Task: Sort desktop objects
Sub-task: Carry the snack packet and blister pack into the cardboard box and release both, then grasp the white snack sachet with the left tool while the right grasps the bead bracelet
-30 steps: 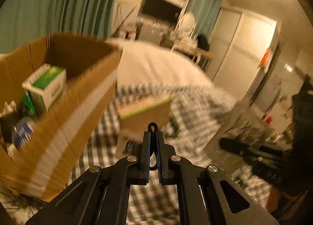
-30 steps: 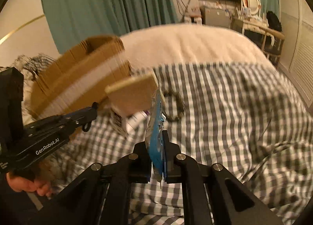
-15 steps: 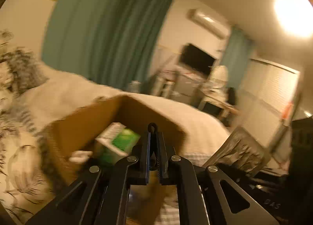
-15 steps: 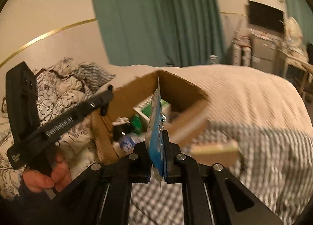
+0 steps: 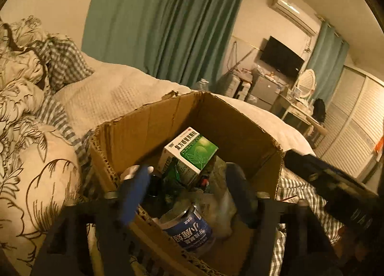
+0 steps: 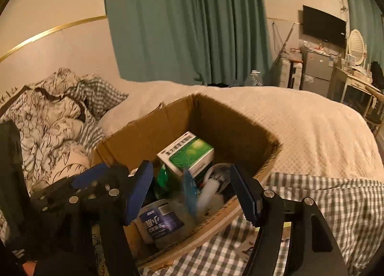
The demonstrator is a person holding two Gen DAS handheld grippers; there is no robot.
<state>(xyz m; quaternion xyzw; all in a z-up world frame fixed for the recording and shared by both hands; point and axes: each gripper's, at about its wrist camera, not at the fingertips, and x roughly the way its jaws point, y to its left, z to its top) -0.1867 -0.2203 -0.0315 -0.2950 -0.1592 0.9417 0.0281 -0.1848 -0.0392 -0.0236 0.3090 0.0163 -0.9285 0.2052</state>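
Observation:
An open cardboard box (image 5: pixel 148 127) (image 6: pixel 230 127) stands on the bed. In it lie a green and white medicine box (image 5: pixel 192 153) (image 6: pixel 187 153), a blue-labelled jar (image 5: pixel 189 230) (image 6: pixel 158 220) and other small items. My left gripper (image 5: pixel 187 192) is open above the box's near side, and it also shows at the left of the right wrist view (image 6: pixel 93 184). My right gripper (image 6: pixel 192 194) is open over the box. A blue flat packet (image 6: pixel 189 194), blurred, sits between its fingers, over the box's contents.
A checked blanket (image 6: pixel 324 204) lies right of the box and a cream bedspread (image 6: pixel 300 127) behind it. Patterned pillows (image 5: pixel 28 156) are piled at the left. Green curtains, a TV and a dresser stand at the far wall.
Both grippers swung left to above the box and opened. The right gripper let go of the blue packet, which now sits loose over the box. The small black loop has left the left gripper.

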